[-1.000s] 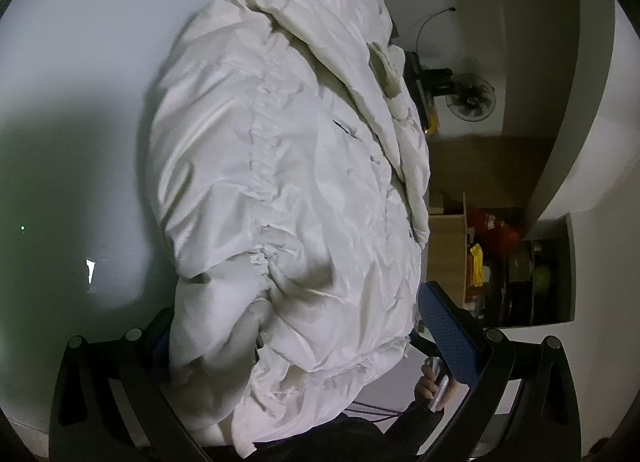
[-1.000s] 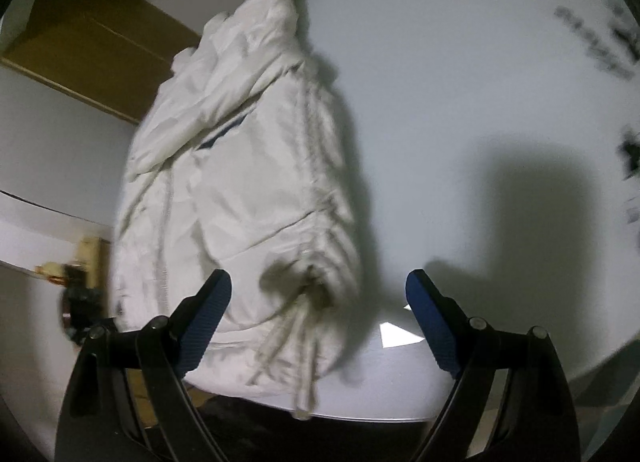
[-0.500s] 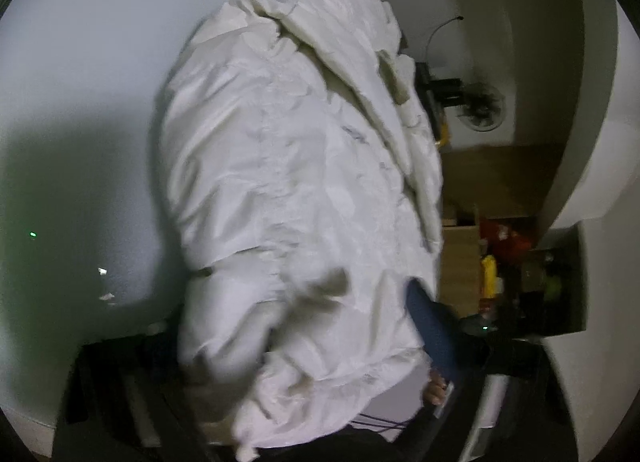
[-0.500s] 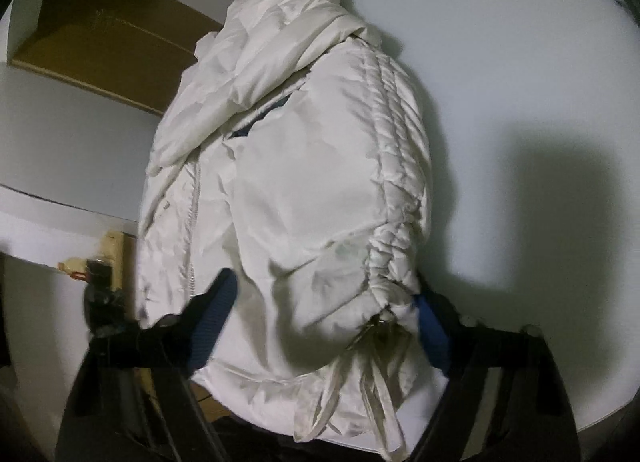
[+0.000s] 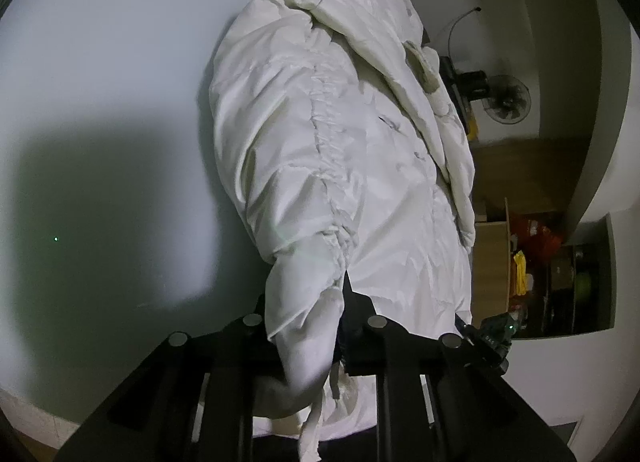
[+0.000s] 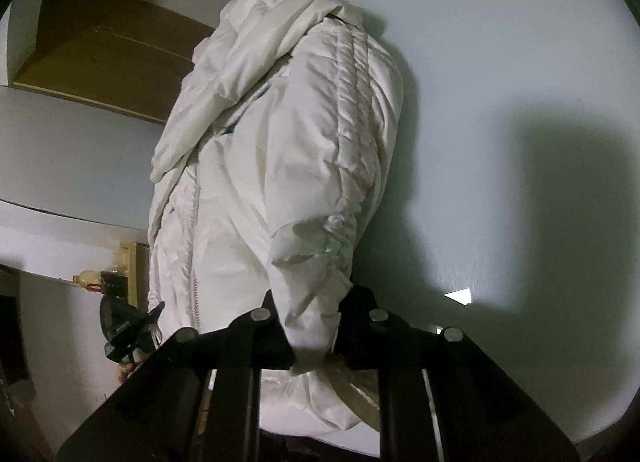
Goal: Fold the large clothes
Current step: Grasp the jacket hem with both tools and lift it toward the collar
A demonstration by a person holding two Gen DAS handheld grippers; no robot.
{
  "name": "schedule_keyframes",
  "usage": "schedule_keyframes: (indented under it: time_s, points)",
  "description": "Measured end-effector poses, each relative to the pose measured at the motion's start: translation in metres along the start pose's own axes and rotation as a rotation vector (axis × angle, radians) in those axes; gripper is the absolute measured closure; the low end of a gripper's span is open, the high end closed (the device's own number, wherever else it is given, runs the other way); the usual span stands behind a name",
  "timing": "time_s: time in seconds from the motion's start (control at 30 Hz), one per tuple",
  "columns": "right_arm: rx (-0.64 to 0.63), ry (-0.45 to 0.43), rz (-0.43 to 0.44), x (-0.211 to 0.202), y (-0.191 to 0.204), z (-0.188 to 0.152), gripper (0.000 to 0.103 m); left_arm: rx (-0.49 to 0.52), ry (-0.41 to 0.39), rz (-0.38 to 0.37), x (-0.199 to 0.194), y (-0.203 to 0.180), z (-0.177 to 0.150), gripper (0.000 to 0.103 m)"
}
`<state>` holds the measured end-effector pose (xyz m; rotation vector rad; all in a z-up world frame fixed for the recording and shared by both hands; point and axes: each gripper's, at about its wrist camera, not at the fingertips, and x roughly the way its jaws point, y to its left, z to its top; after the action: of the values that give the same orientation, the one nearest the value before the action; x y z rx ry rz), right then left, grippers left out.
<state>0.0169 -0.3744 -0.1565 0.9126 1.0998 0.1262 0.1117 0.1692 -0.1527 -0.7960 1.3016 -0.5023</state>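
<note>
Bottom centre of each wrist view: left gripper (image 5: 316, 326) and right gripper (image 6: 316, 326), jaws just closed narrow, each pinching a near hem corner of the white puffer jacket (image 5: 352, 165). Jacket lies on the pale table (image 5: 100, 61), long axis running away toward upper frame, collar farthest. Both hands equally near; fold likely goes hem toward collar.

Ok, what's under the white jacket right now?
The white jacket lies on the pale table, bare on both sides. Whatever sits beneath its bulk is covered. At the near hem, the left gripper and right gripper have just closed their jaws on bunched fabric.
</note>
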Motion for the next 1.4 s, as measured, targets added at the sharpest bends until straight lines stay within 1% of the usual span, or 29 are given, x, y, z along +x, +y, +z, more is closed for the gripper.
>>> schedule_keyframes:
  time_s: [0.07,0.2,0.33,0.37,0.47,0.53,0.57,0.6,0.67,0.7,0.73,0.77,0.83,0.87,0.9,1.07,1.17,1.23,1.27,1.33,1.4]
  points:
    - [-0.016,-0.001,0.003,-0.005,0.004,-0.002,0.088,0.003,0.006,-0.003,-0.003,0.000,-0.003,0.088]
    - [-0.036,0.020,-0.024,-0.008,0.005,-0.007,0.089,0.012,0.015,0.012,-0.009,0.001,-0.011,0.088]
    - [-0.016,0.034,0.004,-0.012,-0.003,-0.005,0.089,0.010,0.007,0.008,-0.010,0.002,-0.014,0.086]
    - [0.004,0.035,0.010,-0.011,-0.007,-0.003,0.084,0.005,0.006,0.006,-0.009,0.002,-0.009,0.084]
    - [0.058,0.049,0.000,-0.006,-0.015,0.003,0.073,-0.016,0.021,0.002,-0.005,0.005,0.002,0.080]
    - [0.055,0.045,0.008,-0.006,-0.015,0.005,0.072,-0.025,0.034,-0.015,-0.001,0.005,0.007,0.078]
    - [0.051,0.045,0.014,-0.006,-0.015,0.005,0.071,-0.034,0.038,-0.028,-0.001,0.007,0.010,0.076]
    - [0.053,0.045,0.024,-0.006,-0.016,0.005,0.070,-0.039,0.041,-0.041,0.001,0.007,0.011,0.071]
    - [0.051,0.040,0.033,-0.005,-0.016,0.005,0.070,-0.041,0.043,-0.061,0.003,0.006,0.014,0.068]
    - [0.036,0.044,0.030,-0.004,-0.015,0.004,0.071,-0.041,0.040,-0.061,0.004,0.005,0.014,0.069]
    - [0.014,0.046,0.015,-0.003,-0.013,0.002,0.073,-0.019,0.037,-0.053,0.006,0.001,0.013,0.070]
    - [0.000,0.042,-0.004,-0.003,-0.011,0.001,0.079,0.008,0.033,-0.037,0.006,0.000,0.011,0.073]
    - [-0.008,0.040,-0.003,-0.006,-0.012,-0.002,0.083,0.038,0.026,0.010,0.007,-0.007,0.007,0.081]
    - [-0.010,0.037,0.005,-0.008,-0.013,-0.002,0.086,0.051,0.025,0.026,0.006,-0.009,0.004,0.084]
    - [-0.016,0.036,0.010,-0.011,-0.012,-0.003,0.087,0.057,0.026,0.027,0.005,-0.010,0.003,0.087]
    - [-0.052,0.064,0.038,-0.025,-0.010,-0.010,0.089,0.096,0.049,0.018,-0.003,-0.019,-0.007,0.090]
    - [-0.034,0.099,0.095,-0.036,-0.015,-0.013,0.089,0.110,0.079,-0.015,-0.012,-0.023,-0.014,0.090]
    - [-0.014,0.111,0.155,-0.048,-0.020,-0.012,0.089,0.100,0.092,-0.059,-0.019,-0.024,-0.016,0.090]
    - [-0.011,0.110,0.174,-0.053,-0.020,-0.011,0.089,0.093,0.096,-0.093,-0.024,-0.025,-0.015,0.090]
    - [-0.022,0.098,0.219,-0.066,-0.017,-0.004,0.090,0.095,0.092,-0.134,-0.031,-0.031,-0.010,0.090]
    - [-0.033,0.092,0.251,-0.073,-0.012,0.006,0.090,0.102,0.076,-0.172,-0.039,-0.041,0.002,0.090]
